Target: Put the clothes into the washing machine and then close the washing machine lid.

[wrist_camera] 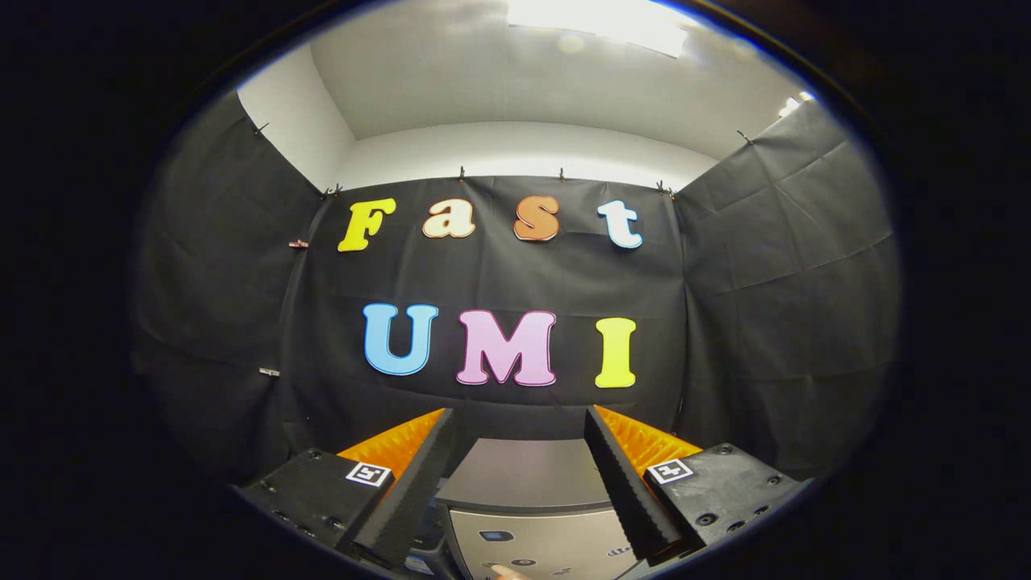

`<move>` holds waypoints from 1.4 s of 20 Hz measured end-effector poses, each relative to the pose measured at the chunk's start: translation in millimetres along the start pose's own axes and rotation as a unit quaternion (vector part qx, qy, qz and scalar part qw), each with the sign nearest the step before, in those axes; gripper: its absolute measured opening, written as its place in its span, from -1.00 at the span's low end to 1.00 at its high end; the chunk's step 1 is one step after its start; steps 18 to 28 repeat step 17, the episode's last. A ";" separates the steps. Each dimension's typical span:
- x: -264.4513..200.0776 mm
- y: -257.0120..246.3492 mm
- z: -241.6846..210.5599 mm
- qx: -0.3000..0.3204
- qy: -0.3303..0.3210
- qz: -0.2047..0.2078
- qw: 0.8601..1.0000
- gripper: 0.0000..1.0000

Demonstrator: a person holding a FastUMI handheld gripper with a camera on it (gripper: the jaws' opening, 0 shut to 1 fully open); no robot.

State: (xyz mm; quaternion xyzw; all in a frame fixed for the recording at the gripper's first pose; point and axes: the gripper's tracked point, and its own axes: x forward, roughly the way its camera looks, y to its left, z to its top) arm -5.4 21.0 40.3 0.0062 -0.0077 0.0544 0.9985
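the tongs (519,419) are held up high and level, their two fingers (415,475) spread wide apart and grasping nothing. each finger shows a ridged inner face, and a small square marker (369,474) sits on the block behind the left one, with a matching marker on the right block.

the washing machine (527,515) lies low between the fingers and just below them. its grey lid (523,471) appears as a flat panel, and it looks shut, though the view is too steep to be sure. nearer the camera, below the lid, comes a lighter control panel (536,548) with a few small dark buttons; what they say is too small to tell. a fingertip (507,572) of a person pokes in at the very bottom, touching or nearly touching that panel.

beyond the fingers hangs the black cloth wall (499,274) of the booth, creased and clipped along its top edge, with more black cloth running down both sides. above the cloth a white wall (515,153) and a pale ceiling curve over, and a bright ceiling light (600,20) glares at the top.
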 end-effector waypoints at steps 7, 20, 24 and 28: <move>0.6 -4.8 -2.0 0.002 0.004 -0.004 1.000 0.99; -0.8 -3.6 -1.3 -0.005 0.005 -0.005 1.000 0.98; -0.8 -3.6 -1.3 -0.005 0.005 -0.005 1.000 0.98; -0.8 -3.6 -1.3 -0.005 0.005 -0.005 1.000 0.98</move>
